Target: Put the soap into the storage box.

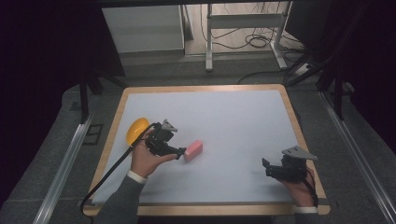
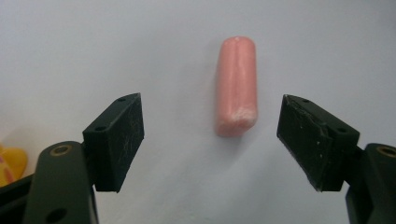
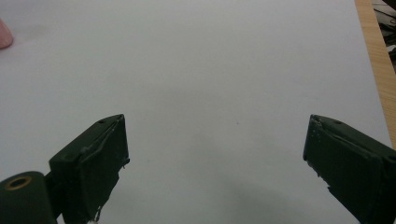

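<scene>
Two grippers are over the white table mat [image 1: 233, 121], each held in one hand. Right gripper [image 1: 267, 168]: near the front right corner, jaws spread wide and holding nothing; in the right gripper view they frame bare mat. Left gripper [image 1: 180, 154]: front left, jaws also spread wide, holding nothing, its tips just beside the near end of the pink cylindrical block [image 1: 193, 150].

In the left gripper view the block [image 2: 236, 86] lies flat on the mat, ahead of the jaws, nearer the right-hand one, not touched by either. Its long axis runs away from the gripper, along the line of the jaws. In the high view it points diagonally, far end toward the right rear. No writing or label is legible on it.

A yellow rounded object [image 1: 136, 130] sits beyond the left hand [image 1: 144, 158], near the mat's left edge.
</scene>
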Motion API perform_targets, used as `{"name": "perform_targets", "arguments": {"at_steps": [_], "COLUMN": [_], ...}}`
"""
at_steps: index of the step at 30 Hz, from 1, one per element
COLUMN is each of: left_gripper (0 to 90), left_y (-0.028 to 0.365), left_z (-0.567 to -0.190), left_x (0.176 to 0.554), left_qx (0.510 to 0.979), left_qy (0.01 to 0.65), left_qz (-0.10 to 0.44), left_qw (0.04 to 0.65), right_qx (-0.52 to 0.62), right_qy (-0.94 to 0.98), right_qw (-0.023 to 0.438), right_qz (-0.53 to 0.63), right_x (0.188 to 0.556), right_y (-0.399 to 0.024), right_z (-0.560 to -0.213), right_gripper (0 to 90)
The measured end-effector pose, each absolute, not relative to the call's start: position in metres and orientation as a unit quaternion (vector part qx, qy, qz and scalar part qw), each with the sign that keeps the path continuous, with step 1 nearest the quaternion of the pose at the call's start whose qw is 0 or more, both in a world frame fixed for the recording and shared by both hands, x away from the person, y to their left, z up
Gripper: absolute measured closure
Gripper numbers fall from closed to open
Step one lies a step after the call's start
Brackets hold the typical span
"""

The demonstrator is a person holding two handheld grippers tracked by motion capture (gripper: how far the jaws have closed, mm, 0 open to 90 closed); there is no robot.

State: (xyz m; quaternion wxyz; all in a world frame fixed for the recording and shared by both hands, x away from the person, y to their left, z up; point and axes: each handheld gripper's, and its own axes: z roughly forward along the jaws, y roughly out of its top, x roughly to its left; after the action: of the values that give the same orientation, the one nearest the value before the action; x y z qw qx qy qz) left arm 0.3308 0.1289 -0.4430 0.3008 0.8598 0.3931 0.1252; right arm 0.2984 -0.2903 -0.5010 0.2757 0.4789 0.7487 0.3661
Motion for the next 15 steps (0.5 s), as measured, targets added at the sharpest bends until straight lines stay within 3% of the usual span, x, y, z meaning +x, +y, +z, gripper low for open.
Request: {"name": "perform_targets", "arguments": {"at_steps": [15], "left_gripper": [23.7], "left_y": [0.113], "left_z": [-0.45], "left_x": [0.337], "left_qx": [0.866], "left_qy": [0.388], "left_qz": [0.111], "left_qw": [0.297], "right_qx": [0.479], "right_qy": [0.75], "right_qw": [0.277], "right_qz": [0.362], "right_x": [0.299], "right_y": [-0.29], "right_z": [-0.503], "right_gripper": [6.4]}}
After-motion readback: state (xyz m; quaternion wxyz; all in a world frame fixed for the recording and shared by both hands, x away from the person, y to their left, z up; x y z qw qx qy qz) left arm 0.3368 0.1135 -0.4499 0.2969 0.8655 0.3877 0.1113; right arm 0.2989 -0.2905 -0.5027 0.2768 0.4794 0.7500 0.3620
